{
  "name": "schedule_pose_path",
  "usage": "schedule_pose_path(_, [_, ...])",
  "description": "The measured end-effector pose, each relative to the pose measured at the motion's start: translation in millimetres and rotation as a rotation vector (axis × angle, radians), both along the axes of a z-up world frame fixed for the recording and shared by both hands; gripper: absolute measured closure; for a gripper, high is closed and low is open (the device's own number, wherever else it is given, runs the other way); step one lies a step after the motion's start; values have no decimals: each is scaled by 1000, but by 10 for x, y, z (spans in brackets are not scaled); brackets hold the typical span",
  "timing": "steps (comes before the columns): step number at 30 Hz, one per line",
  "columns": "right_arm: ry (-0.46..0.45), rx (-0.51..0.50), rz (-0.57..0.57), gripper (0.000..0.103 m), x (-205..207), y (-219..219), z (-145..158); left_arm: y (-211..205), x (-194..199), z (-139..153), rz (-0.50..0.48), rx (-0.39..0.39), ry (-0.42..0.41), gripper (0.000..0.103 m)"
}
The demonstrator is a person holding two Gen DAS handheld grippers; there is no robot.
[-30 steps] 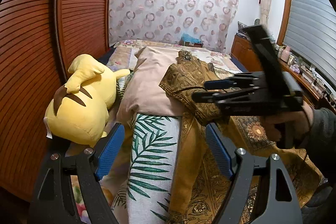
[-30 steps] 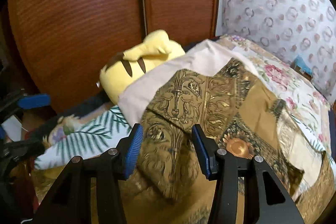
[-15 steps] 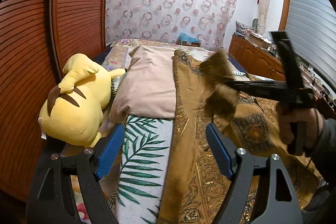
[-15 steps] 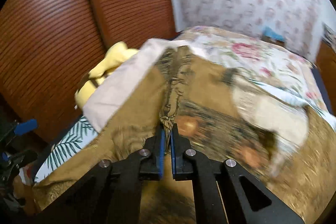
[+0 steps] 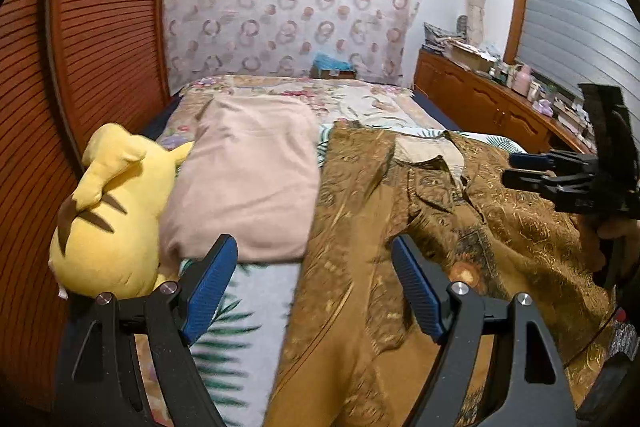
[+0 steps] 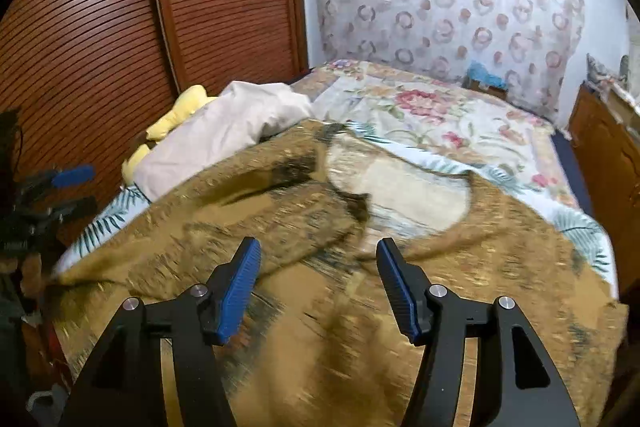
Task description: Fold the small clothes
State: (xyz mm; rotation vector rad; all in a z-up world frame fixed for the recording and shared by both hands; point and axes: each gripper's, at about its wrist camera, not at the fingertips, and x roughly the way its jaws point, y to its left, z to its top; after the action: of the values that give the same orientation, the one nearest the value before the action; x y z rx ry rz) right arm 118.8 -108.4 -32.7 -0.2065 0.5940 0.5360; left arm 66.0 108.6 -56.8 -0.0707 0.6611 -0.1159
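Observation:
A brown and gold patterned shirt point(image 5: 400, 207) lies spread on the bed, collar up, its pale inner side showing at the neck; the right wrist view has the shirt point(image 6: 280, 227) blurred by motion. My left gripper point(image 5: 312, 247) hangs open above the shirt's left edge, nothing between its blue pads. My right gripper point(image 6: 317, 247) hovers over the shirt's middle with its jaws opening and no cloth between them. In the left wrist view the right gripper point(image 5: 514, 170) sits at the far right in a person's hand. The left gripper point(image 6: 78, 189) shows at that view's left edge.
A yellow plush toy point(image 5: 108, 211) and a pink pillow point(image 5: 248, 179) lie left of the shirt. Slatted wooden doors point(image 5: 108, 27) close off the left side. A wooden cabinet point(image 5: 480, 103) with clutter runs along the right. The floral bedcover point(image 6: 420, 115) stretches behind the shirt.
The right gripper closed on a fold of the shirt, drew it across to the right, then let go. The shirt now lies flatter. The left gripper drifted a little and stayed open.

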Motion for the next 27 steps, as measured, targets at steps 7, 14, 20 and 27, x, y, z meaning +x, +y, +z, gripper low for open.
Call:
schedule_pose_path(7, [13, -16, -53, 41, 48, -283, 56, -232, 335, 40, -75, 22, 11, 37])
schedule_pose_path(14, [87, -64, -84, 41, 227, -342, -177, -497, 765, -90, -146, 68, 73, 56])
schedule_pose_path(20, [130, -77, -92, 41, 298, -364, -305, -683, 1090, -223, -165, 115, 123, 56])
schedule_pose_path(27, [109, -86, -87, 40, 312, -343, -341, -813, 1324, -307, -176, 185, 156, 56])
